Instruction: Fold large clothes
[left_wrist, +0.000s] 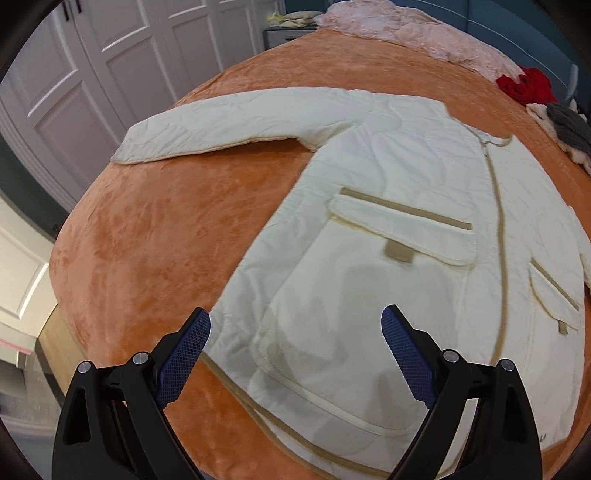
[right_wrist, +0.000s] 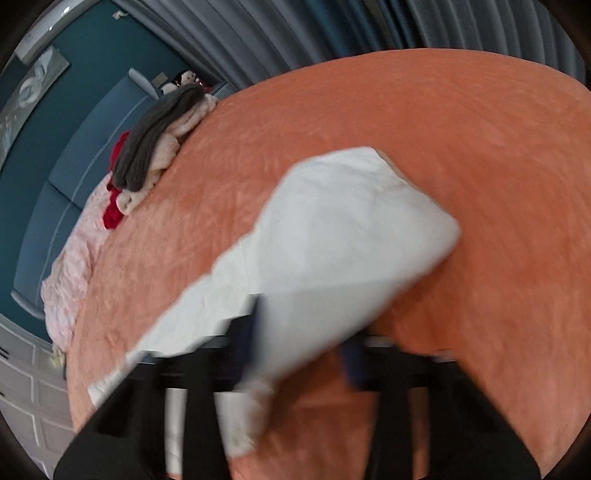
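Left wrist view: cream quilted jacket (left_wrist: 388, 229) lies flat, front up, on the orange bedspread (left_wrist: 155, 229); one sleeve (left_wrist: 229, 125) stretches out toward the white wardrobe doors (left_wrist: 92, 66). Tan-trimmed flap pocket (left_wrist: 402, 229) and centre placket are visible. Left gripper (left_wrist: 295, 332) hovers over the hem, jaws wide apart, nothing between them.

Right wrist view only: the other sleeve (right_wrist: 332, 251), lifted off the bedspread (right_wrist: 480, 166), runs down between the right gripper (right_wrist: 303, 350) fingers. Heavy motion blur, but the jaws look clamped on the sleeve fabric, which hides most of the gripper.

Around: pink quilt (left_wrist: 413, 33) at the bed's far edge, red garment (left_wrist: 524, 88), grey knit (left_wrist: 569, 129) on fluffy white fabric. Grey curtains (right_wrist: 369, 33) and teal headboard (right_wrist: 66, 158) appear only in the right view.
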